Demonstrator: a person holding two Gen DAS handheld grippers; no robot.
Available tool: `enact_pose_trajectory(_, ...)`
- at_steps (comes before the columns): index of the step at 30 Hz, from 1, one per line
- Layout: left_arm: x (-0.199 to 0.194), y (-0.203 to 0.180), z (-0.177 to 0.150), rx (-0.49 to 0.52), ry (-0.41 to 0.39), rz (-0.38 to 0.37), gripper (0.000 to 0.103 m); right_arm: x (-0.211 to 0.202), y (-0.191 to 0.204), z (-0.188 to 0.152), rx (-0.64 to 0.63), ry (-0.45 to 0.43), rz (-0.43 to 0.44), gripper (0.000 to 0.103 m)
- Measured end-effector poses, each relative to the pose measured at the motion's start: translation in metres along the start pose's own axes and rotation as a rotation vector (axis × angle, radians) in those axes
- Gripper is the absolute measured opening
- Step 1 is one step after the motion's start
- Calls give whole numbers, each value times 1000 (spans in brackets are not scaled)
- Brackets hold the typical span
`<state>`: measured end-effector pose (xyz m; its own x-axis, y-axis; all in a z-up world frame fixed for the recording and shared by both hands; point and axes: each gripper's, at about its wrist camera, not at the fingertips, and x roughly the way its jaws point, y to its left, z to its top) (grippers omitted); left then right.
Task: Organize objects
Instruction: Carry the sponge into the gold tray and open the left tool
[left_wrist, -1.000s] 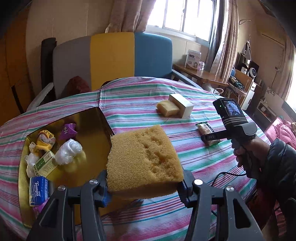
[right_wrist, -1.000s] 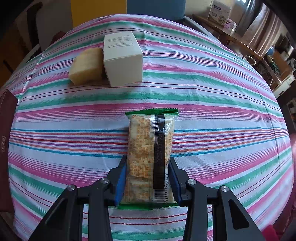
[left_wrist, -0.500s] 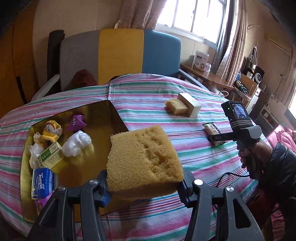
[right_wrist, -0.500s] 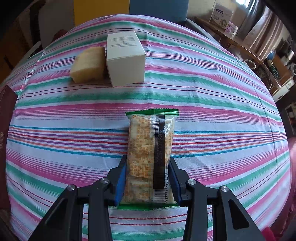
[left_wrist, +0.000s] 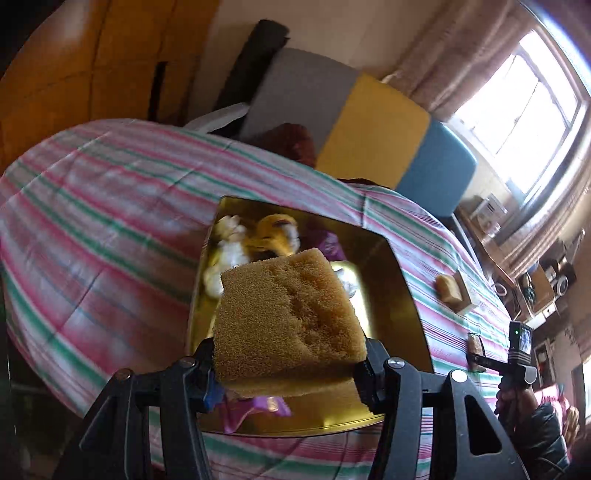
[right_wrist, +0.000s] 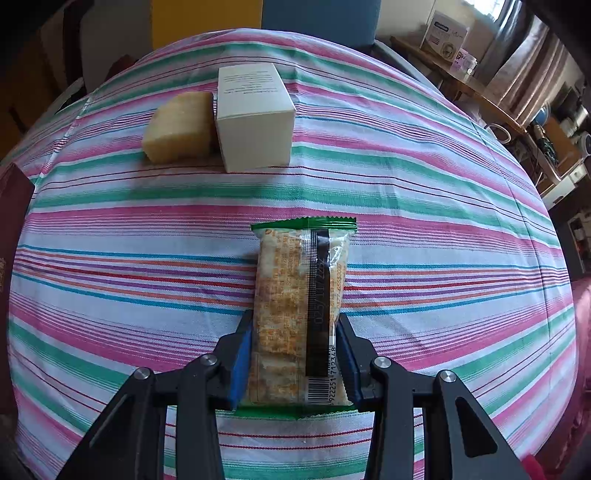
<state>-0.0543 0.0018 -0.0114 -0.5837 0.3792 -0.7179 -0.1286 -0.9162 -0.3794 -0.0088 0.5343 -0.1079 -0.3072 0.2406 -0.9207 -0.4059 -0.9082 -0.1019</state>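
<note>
Over the striped tablecloth (right_wrist: 424, 206), the right gripper (right_wrist: 295, 363) clamps a barcoded cracker packet (right_wrist: 301, 306); the left gripper (left_wrist: 290, 363) grips a sponge (left_wrist: 288, 317).

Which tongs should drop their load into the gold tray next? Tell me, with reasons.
Left. The left tongs grip the sponge right over the gold tray. The right tongs pinch the cracker packet low over the striped cloth, off to the tray's side.

Both grippers (right_wrist: 293, 358) are black, with silver screws and blue pads (right_wrist: 240, 363); a dark jacket sleeve (left_wrist: 543, 439) covers the right arm.
</note>
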Motion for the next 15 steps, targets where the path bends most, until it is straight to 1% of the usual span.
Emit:
enact_pose_trajectory(2,6,7,-5,-24,27,-6,56,0,1,0,-1,0,-1,42)
enact_pose_trajectory(5,17,-2,-8,-10,67,-22,56,0,2,1,-3,0,-2,42)
enact_pose_trajectory(7,28,-13,-8,26,99,-21,56,0,2,1,-4,0,-2,42)
enact_pose_trajectory(10,51,-33,-8,99,137,1,56,1,2,1,-4,0,-3,43)
enact_pose_trajectory(13,71,-47,-7,139,169,12,56,0,0,2,-2,1,-1,43)
enact_pose_trajectory(15,88,-51,-8,153,194,43,56,1,0,2,-1,1,1,43)
